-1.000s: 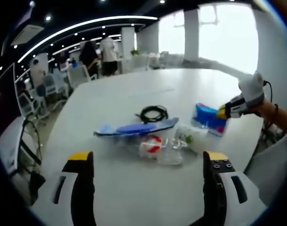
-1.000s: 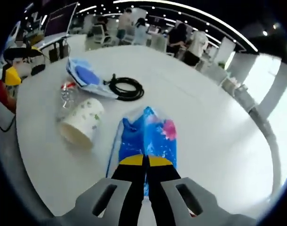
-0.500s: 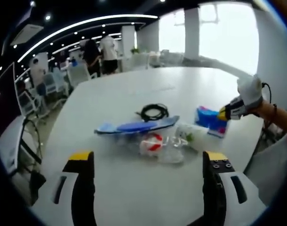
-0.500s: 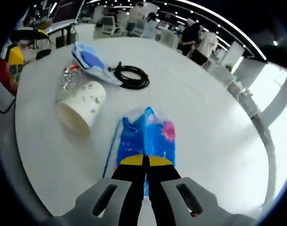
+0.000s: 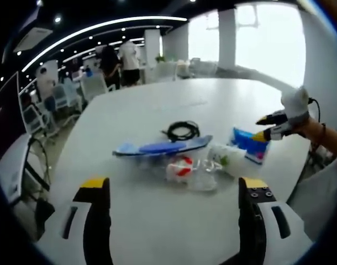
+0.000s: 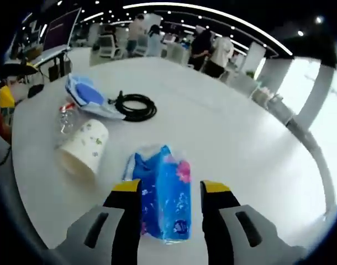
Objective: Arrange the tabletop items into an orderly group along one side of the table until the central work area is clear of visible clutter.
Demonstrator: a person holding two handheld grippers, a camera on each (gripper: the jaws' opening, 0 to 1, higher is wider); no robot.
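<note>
The right gripper (image 6: 171, 190) has just released the blue tissue pack (image 6: 162, 190) at the table (image 6: 235, 138) edge, its jaws parted, while the left gripper (image 5: 174, 190) hangs open, so remaining clutter comes next.

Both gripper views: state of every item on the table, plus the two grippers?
tissue pack: flat on the table, between the right gripper's open fingers, not gripped
paper cup: tipped on its side
black cable: coiled
blue pouch: lying flat beside the cable
clear bottle: lying down by the cup
right gripper: open
left gripper: open, holding nothing
</note>
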